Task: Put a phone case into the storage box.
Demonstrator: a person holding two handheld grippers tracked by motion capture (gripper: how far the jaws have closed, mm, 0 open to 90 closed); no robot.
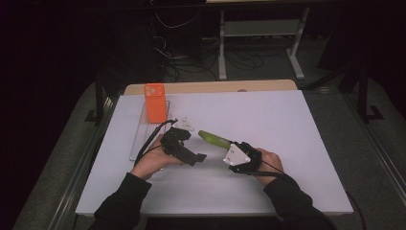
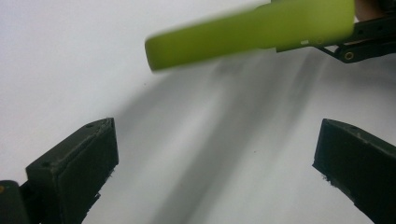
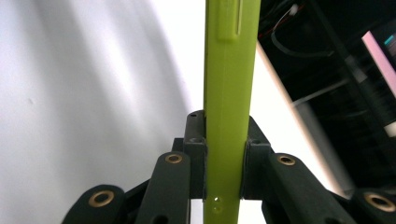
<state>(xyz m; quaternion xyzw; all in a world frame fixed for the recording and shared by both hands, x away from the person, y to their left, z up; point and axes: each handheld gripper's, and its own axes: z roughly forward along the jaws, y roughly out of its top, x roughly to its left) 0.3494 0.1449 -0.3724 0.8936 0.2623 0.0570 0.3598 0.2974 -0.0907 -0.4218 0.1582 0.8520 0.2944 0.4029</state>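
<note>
Lime-green phone case (image 1: 214,139), orange phone case (image 1: 155,102), white table (image 1: 287,124).

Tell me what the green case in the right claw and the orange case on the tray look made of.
Green case: probably soft silicone or rubbery plastic, matte; even colour, rounded edges, moulded button ridge, no glare. Orange case: likely the same kind, matte with moulded camera holes, though too small to be sure. Tray: looks like clear hard plastic, see-through.

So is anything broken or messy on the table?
No, nothing stands out. The right gripper holds the green phone case cleanly, the left gripper is open, and the orange case stands in its clear rack.
</note>
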